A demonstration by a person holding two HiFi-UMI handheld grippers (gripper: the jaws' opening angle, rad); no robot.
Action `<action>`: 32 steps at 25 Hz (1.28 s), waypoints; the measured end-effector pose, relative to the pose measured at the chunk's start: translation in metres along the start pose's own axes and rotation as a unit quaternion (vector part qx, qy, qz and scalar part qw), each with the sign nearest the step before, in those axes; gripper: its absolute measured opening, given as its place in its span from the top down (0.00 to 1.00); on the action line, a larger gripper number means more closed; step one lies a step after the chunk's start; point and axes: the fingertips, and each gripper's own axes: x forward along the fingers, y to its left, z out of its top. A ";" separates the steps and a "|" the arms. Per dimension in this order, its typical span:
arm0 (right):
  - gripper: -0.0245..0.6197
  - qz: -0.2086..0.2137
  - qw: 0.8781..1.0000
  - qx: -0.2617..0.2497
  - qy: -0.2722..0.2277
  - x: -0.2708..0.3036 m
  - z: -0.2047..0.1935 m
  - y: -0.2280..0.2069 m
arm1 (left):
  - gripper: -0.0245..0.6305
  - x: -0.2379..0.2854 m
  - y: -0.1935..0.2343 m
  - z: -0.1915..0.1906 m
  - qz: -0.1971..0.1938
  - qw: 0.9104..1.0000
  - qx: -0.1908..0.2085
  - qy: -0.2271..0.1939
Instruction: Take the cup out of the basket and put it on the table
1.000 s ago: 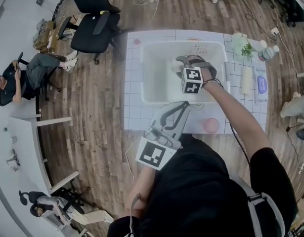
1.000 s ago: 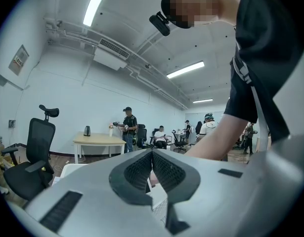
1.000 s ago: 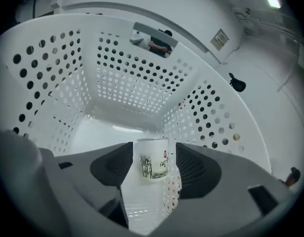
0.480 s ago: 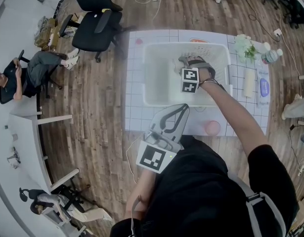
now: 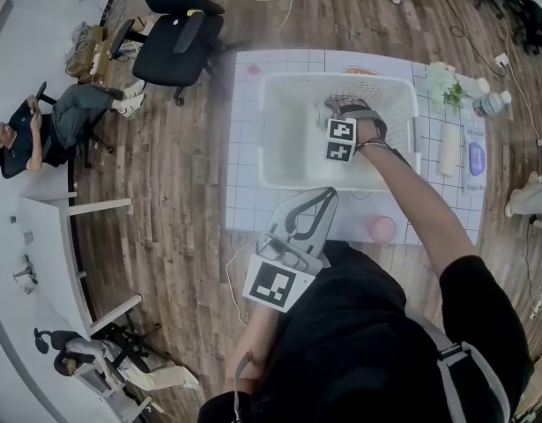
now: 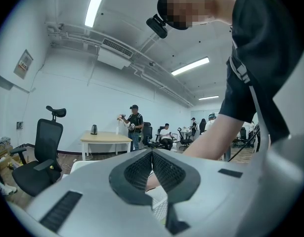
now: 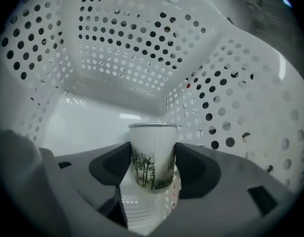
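Observation:
A white paper cup (image 7: 152, 152) printed with green bamboo stands upright inside the perforated white basket (image 5: 271, 139). My right gripper (image 7: 152, 163) reaches down into the basket, and its dark pads (image 7: 112, 164) touch the cup on both sides, so it is shut on the cup. In the head view the right gripper (image 5: 330, 111) sits in the basket's far right part, and its marker cube and hand hide the cup. My left gripper (image 5: 326, 192) hovers at the table's near edge, outside the basket, jaws shut with nothing in them; the left gripper view has it (image 6: 152, 154) pointing into the room.
The basket fills the middle of the white gridded table (image 5: 244, 192). A pink round object (image 5: 382, 228) lies near the front edge. A white bottle (image 5: 448, 148), a blue packet (image 5: 473, 159) and greenery (image 5: 447, 86) line the right side. An office chair (image 5: 169, 47) stands left of the table.
The right gripper has stayed inside the basket, edging slightly toward its far side. The left gripper has not moved.

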 end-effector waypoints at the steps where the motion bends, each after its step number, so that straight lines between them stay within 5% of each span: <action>1: 0.52 -0.002 1.000 0.000 0.001 0.000 0.000 0.000 | 0.95 -0.001 0.000 0.000 0.001 1.000 0.002 0.001; 32: 0.54 -0.048 0.992 0.076 -0.085 -0.081 0.022 -0.020 | 0.95 -0.012 -0.027 0.006 -0.020 1.000 0.016 -0.015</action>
